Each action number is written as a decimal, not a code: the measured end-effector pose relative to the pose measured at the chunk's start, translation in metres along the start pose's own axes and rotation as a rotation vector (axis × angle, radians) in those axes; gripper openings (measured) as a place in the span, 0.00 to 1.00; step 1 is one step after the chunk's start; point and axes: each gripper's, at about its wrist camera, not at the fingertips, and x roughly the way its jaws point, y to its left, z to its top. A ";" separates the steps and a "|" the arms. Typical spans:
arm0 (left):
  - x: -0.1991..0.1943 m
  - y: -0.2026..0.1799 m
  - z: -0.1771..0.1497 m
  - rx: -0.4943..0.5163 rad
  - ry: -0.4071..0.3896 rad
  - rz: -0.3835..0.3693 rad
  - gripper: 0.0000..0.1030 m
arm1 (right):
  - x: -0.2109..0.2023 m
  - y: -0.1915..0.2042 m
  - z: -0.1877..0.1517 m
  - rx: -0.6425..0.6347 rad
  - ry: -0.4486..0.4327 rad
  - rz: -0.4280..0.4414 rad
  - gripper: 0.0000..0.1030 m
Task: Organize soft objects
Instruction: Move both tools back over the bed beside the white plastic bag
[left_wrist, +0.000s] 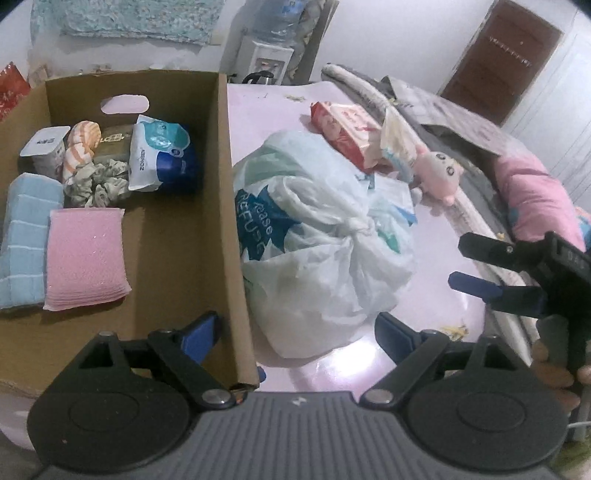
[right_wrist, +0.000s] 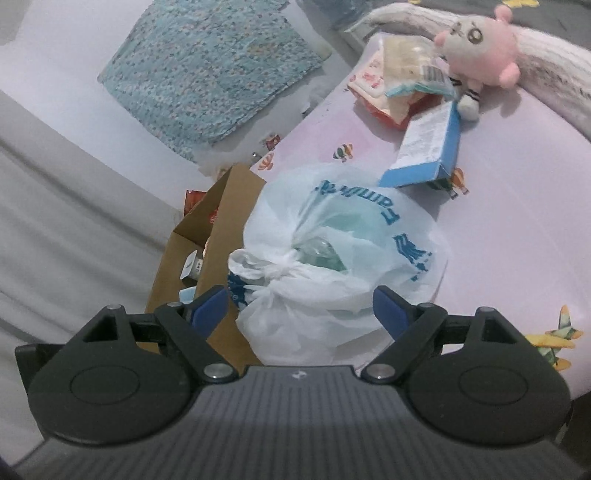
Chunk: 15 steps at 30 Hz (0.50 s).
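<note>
A knotted white plastic bag (left_wrist: 317, 236) with blue lettering lies on the pink bed sheet (left_wrist: 424, 302) at the centre of the left wrist view, pressed against the right wall of an open cardboard box (left_wrist: 225, 206). Inside the box, toward the left of the frame, sit a folded pink cloth (left_wrist: 86, 258), a folded light blue towel (left_wrist: 27, 240), a crumpled patterned cloth (left_wrist: 98, 182), an orange-striped soft piece (left_wrist: 83, 146), a white and blue pack (left_wrist: 162, 157) and a small white cup (left_wrist: 42, 147). The left hand-held gripper (left_wrist: 295, 328) is released, its blue-padded fingers spread wide at the lower edge, one over the box floor and one over the sheet, grasping nothing. The right hand-held gripper (right_wrist: 301, 302) is likewise released, its fingers standing either side of the bag's near end without pressing it; it also shows at the right edge of the left wrist view. Beyond the bag, in the upper right, lie a red and white packet (left_wrist: 347, 133), a blue carton (right_wrist: 428, 147) and a pink plush toy (right_wrist: 480, 51).
</note>
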 end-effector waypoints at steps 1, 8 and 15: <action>0.001 0.000 0.001 -0.002 0.000 0.005 0.89 | 0.001 -0.004 0.000 0.010 0.005 0.004 0.84; 0.001 -0.006 0.003 -0.019 0.006 0.041 0.90 | 0.010 -0.019 -0.001 0.042 0.043 0.013 0.84; 0.003 -0.010 0.005 -0.033 0.008 0.053 0.92 | 0.017 -0.027 -0.001 0.054 0.056 0.022 0.84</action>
